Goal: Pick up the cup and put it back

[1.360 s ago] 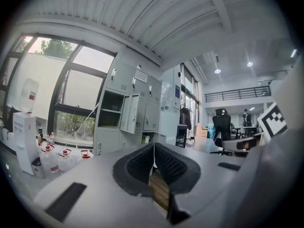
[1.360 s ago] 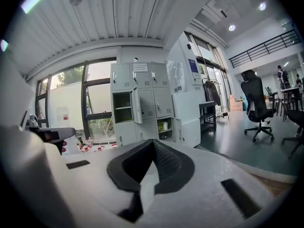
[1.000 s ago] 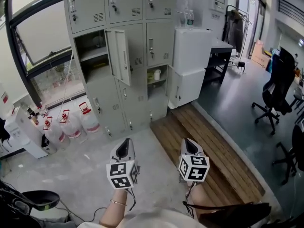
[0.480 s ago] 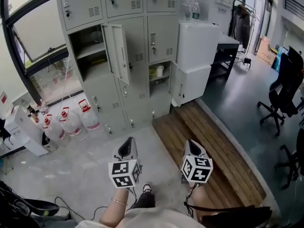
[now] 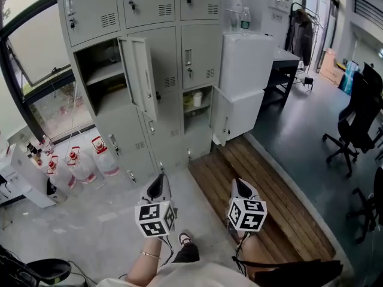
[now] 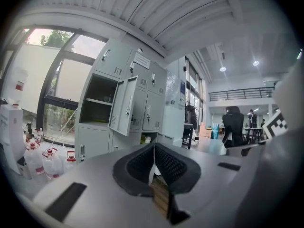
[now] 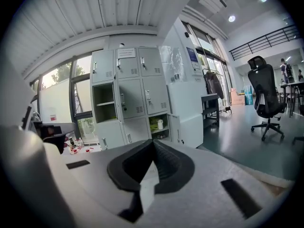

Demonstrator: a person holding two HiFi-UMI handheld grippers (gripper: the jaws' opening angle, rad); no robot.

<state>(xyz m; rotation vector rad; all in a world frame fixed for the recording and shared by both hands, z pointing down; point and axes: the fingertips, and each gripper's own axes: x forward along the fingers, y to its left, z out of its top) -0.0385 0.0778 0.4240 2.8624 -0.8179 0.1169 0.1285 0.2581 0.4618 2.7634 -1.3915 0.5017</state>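
Observation:
A small white cup [image 5: 197,98] stands in an open compartment of the grey lockers [image 5: 155,17], about mid height and well ahead of me. It also shows small and far off in the left gripper view, cup [image 6: 147,139], and in the right gripper view, cup [image 7: 160,124]. My left gripper [image 5: 158,187] and right gripper [image 5: 241,187] are held side by side above the floor, both pointing at the lockers. Each has its jaws shut with nothing between them, and both are far from the cup.
An upper left locker door [image 5: 140,76] hangs open, and the cup compartment's door [image 5: 222,115] is swung to the right. Water jugs [image 5: 84,163] stand on the floor at left. A wooden platform [image 5: 263,190] lies ahead on the right, by a white cabinet [image 5: 242,76]. An office chair [image 5: 359,112] stands at far right.
The lockers have grown nearer and shifted left in the head view. Both grippers have advanced toward them, jaws still shut. A shoe now shows below.

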